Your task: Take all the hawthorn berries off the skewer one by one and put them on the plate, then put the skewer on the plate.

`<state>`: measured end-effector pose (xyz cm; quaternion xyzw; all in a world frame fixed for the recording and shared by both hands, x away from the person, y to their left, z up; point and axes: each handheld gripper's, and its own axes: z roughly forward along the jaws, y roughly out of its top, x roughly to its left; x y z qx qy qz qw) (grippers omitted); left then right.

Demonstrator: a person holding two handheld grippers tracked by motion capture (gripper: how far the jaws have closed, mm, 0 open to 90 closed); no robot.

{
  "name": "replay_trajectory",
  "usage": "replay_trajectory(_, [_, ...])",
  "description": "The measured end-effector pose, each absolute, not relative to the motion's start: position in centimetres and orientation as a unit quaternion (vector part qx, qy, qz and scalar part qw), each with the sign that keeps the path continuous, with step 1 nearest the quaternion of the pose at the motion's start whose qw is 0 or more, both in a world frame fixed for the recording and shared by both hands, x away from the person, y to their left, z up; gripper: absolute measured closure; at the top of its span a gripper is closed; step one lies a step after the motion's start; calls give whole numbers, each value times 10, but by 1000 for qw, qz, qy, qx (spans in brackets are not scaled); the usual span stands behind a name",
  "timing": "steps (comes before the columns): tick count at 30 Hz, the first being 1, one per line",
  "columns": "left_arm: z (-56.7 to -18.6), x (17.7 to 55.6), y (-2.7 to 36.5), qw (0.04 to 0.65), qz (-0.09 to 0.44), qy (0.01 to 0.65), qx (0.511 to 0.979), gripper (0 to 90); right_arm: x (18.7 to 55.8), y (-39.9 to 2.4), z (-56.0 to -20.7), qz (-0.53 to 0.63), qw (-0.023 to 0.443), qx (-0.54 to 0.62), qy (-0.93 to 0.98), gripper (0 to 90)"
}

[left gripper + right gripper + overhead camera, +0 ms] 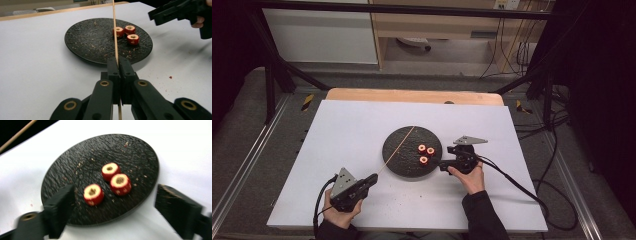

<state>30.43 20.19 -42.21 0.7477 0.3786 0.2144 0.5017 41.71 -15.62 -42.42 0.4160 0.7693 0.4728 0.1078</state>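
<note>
A round black plate [393,150] lies in the middle of the white table and holds three cored red fruit pieces [425,152] on its right half. My left gripper [118,60] is shut on a thin wooden skewer [115,32], which runs from the plate's near-left edge up across the plate. In the high view the left gripper [374,178] sits below and left of the plate. My right gripper [115,195] stands wide open at the plate's right edge, facing the fruit pieces [93,193], with nothing between its jaws.
The plate [85,40] is strewn with small crumbs, and a few red specks lie on the white table surface [337,130]. A wooden board edge [412,95] runs along the table's far side. Black frame bars and cables stand beyond it.
</note>
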Motion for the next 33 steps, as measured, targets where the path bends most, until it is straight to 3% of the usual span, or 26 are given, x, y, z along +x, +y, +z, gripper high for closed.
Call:
replay_trajectory(9, [-419,312,197,493,211,384,752,883,398,-184,-430,454,125,407,782,22])
replay_trajectory(33, [-404,354,169,466,212,395,763,882,366,-232,-450,436,145,410,788,9])
